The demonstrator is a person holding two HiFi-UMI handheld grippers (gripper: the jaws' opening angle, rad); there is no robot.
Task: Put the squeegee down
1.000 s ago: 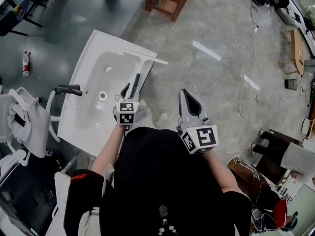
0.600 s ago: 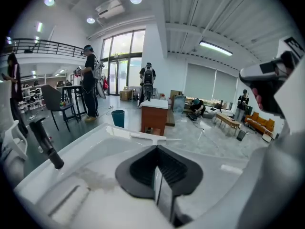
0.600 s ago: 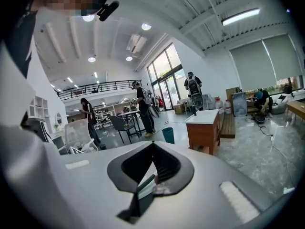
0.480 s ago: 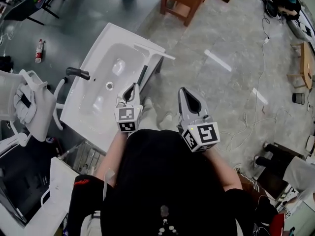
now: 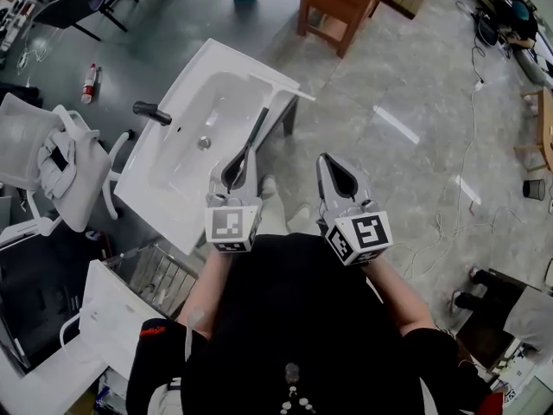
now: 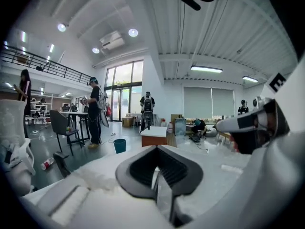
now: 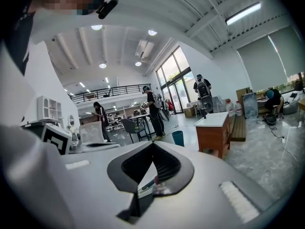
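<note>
On the sink [image 5: 154,187] — squeegee [image 5: 261,118], newly free

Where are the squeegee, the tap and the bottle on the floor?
squeegee [image 5: 259,126]: head view, on its dark handle.
tap [image 5: 151,111]: head view, on its black spout.
bottle [image 5: 88,81]: head view, on its body.

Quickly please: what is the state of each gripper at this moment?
Left gripper: closed, fingers together, holding nothing.
Right gripper: closed, fingers together, holding nothing.
</note>
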